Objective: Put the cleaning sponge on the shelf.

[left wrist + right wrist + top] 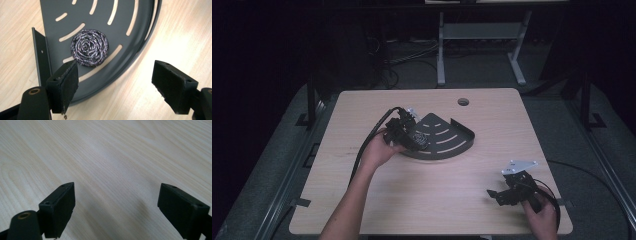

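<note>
My left gripper [412, 136] sits over the left edge of the dark grey tray [452, 131], a fan-shaped slotted corner shelf lying flat on the wooden table [432, 195] a bit left of centre. My left hand [379, 149] wraps its handle, cable running off toward the table's left side. In the left gripper view the jaws are spread wide with nothing between them; the left pad [64, 86] hangs just above the tray's rim [140, 53] next to the upright side wall [41, 56], the right pad [172, 86] is out over bare wood beyond the curved edge. A round steel wool scouring pad [90, 47] lies flat on the tray floor, across 2 curved slots, just ahead of the left pad; touching or not, I cannot tell.

My right gripper [499, 196] is low near the table's near right corner, well apart from the tray, held in my right hand [543, 214], grey 3-cornered plate on top. In the right gripper view its jaws are also released, wide open, 2 pads [60, 207] over bare pale wood grain, nothing in the gap.
</note>
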